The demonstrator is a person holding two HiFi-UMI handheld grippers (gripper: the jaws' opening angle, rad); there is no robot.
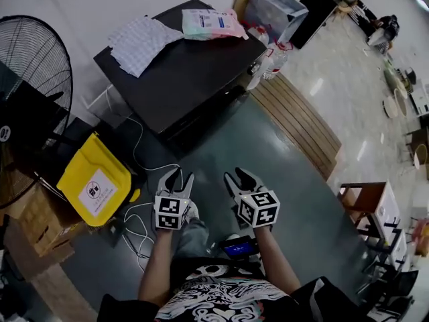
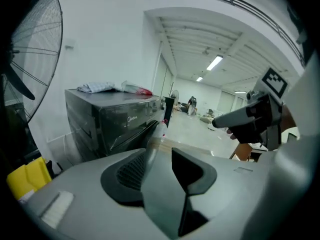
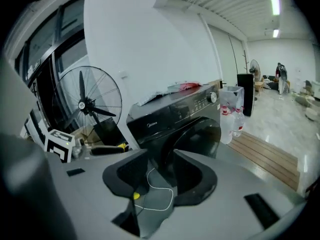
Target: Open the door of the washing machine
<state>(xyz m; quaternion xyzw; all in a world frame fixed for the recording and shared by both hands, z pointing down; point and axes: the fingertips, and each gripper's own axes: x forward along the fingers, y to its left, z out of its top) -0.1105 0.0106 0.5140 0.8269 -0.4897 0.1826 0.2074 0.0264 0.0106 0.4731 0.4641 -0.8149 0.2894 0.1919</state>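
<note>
Two hand-held grippers are shown side by side above a grey floor (image 1: 281, 180), both pointed towards the washing machine and well apart from it. The left gripper (image 1: 179, 177) is held with its jaws parted; nothing is gripped, and only floor is framed between them in the left gripper view. The right gripper (image 1: 238, 177) is likewise open and empty. Through its gap a loop of white cable (image 3: 173, 194) is seen lying on the floor below, untouched.

To the left of the grippers a yellow bag (image 1: 94, 180) is set on the floor, just beside a cardboard box (image 1: 40, 223). A black standing fan (image 1: 30, 66) is placed behind them.

Beyond the grippers the black front-loading washing machine (image 1: 188, 72) is stood against a white wall. Its round door (image 3: 200, 136) is seen closed in the right gripper view. On top of the machine a white patterned cloth (image 1: 142, 39) and a flat pastel packet (image 1: 213, 23) are laid.

Clear water bottles (image 1: 271, 59) are stood just beside the machine, on the side away from the fan. A low platform of wooden slats (image 1: 298, 123) is laid beside them on the floor.

Farther off, an open hall lit by ceiling strip lights (image 2: 215, 62) is visible, its details too small to be told.
</note>
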